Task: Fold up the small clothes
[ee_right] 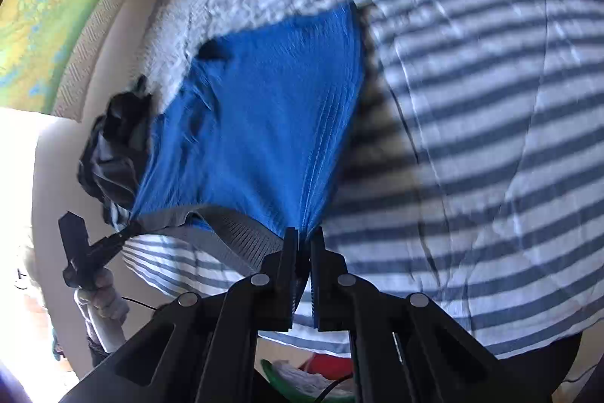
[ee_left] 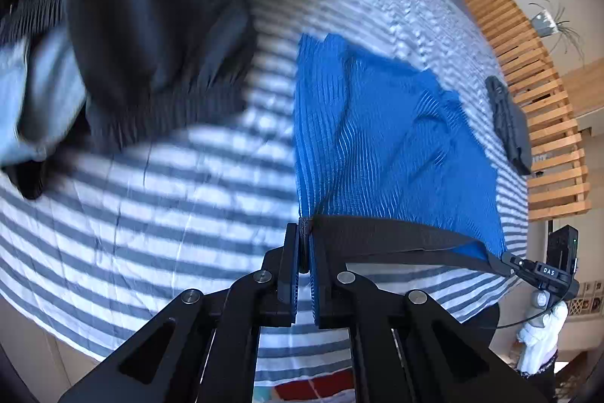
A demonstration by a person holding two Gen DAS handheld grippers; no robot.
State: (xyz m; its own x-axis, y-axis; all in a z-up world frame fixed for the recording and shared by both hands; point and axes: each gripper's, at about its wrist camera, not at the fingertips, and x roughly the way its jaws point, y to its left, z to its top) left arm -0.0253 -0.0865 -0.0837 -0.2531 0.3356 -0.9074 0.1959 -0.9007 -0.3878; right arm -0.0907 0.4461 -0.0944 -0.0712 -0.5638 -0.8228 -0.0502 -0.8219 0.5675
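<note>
A blue ribbed garment (ee_left: 377, 138) with a dark grey waistband (ee_left: 407, 237) stretches over the striped bed sheet (ee_left: 151, 214). My left gripper (ee_left: 305, 233) is shut on the waistband's left corner. My right gripper (ee_right: 305, 240) is shut on the opposite corner of the blue garment (ee_right: 256, 119). The waistband (ee_right: 234, 233) runs taut between them, with its near edge raised off the sheet. Each wrist view also shows the other tool: the right gripper (ee_left: 504, 261) at the far right, the left gripper (ee_right: 130, 229) at the far left, held by a hand (ee_right: 102, 293).
A blurred pile of dark and pale blue clothes (ee_left: 151, 25) lies on the bed at the upper left. A folded dark item (ee_left: 509, 123) sits near the bed's right edge by a wooden slatted frame (ee_left: 536, 93). Crumpled dark clothes (ee_right: 113, 146) lie left of the garment, near a wall.
</note>
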